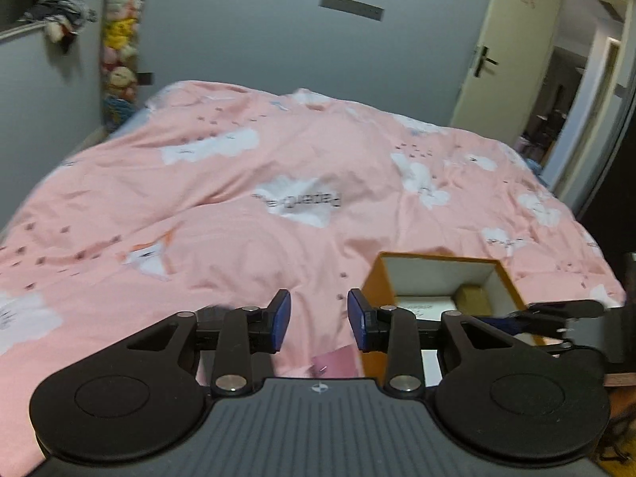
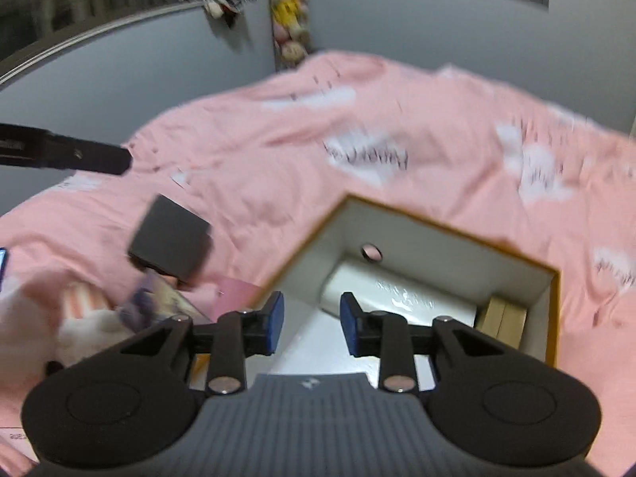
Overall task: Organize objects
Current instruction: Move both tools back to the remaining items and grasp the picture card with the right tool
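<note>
An open orange box with white inside (image 2: 437, 234) sits on the pink bed; it also shows in the left wrist view (image 1: 437, 270). Inside lie a white package (image 2: 397, 290) and a tan carton (image 2: 503, 318). My right gripper (image 2: 312, 324) is open and empty, above the box's near left corner. My left gripper (image 1: 318, 320) is open and empty over the duvet, just left of the box. Left of the box lie a dark grey square box (image 2: 171, 238), a pink card (image 2: 234, 296), a booklet (image 2: 159, 302) and a white and pink plush toy (image 2: 79, 314).
The pink cloud-print duvet (image 1: 278, 167) covers the bed. Grey walls stand behind, with plush toys hanging in the corner (image 1: 119, 51). An open door (image 1: 512, 43) is at the far right. The other gripper's black arm (image 2: 63, 155) reaches in at the left.
</note>
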{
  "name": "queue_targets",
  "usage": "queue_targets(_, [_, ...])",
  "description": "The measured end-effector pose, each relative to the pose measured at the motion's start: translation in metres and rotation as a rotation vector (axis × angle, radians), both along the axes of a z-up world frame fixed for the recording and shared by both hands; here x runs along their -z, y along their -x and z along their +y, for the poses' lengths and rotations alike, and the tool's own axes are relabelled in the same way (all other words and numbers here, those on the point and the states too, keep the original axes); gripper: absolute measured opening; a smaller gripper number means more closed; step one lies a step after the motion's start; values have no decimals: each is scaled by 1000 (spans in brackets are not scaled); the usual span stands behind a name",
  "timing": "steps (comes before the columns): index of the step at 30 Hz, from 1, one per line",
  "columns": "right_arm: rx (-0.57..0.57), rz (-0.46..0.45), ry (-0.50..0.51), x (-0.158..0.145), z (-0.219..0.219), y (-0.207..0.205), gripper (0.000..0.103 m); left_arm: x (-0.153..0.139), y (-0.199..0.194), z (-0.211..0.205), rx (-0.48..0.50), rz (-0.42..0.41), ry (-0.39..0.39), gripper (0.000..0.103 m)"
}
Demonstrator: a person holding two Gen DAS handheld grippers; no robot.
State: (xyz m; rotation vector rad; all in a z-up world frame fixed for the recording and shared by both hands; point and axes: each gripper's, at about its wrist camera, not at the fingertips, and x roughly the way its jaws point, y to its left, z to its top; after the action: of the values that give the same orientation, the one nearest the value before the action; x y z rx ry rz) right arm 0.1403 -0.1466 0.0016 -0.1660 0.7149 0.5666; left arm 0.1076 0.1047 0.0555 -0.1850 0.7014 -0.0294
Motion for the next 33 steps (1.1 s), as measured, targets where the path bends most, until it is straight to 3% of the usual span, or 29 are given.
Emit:
queue_targets(4, [14, -61, -20, -5, 19, 4, 34, 4, 20, 7, -4, 49, 9, 40])
queue_targets(7, [-30, -16, -67, -6, 30, 14, 34, 17, 29, 8, 46, 98, 44, 41])
queue_targets(9, [-53, 8, -71, -6, 40, 19, 34, 27, 30, 6, 53, 119, 27, 49])
queue_targets(12, [-70, 9, -42, 0, 58, 21, 34, 38, 25, 1, 57, 158, -17, 53])
queue_targets(16, [-143, 16, 36, 6, 79, 20, 34, 48, 23, 13, 58, 213, 49, 56])
queue_targets(20, [-251, 41, 149, 19, 98, 8, 34, 54, 22, 23, 22, 238, 41, 56])
queue_targets(21, [-277, 52, 175, 22, 103, 4, 38, 56, 20, 23, 15, 250, 31, 56])
queue_targets(24, [-374, 61, 252, 29, 115, -6, 61, 62, 17, 23, 16, 274, 2, 56])
queue_targets(30, [-535, 75, 375, 40, 134, -17, 62, 72, 12, 23, -1, 290, -27, 56])
queue_targets(33, [-594, 79, 398, 44, 140, -17, 74, 77, 11, 20, -26, 297, -52, 56])
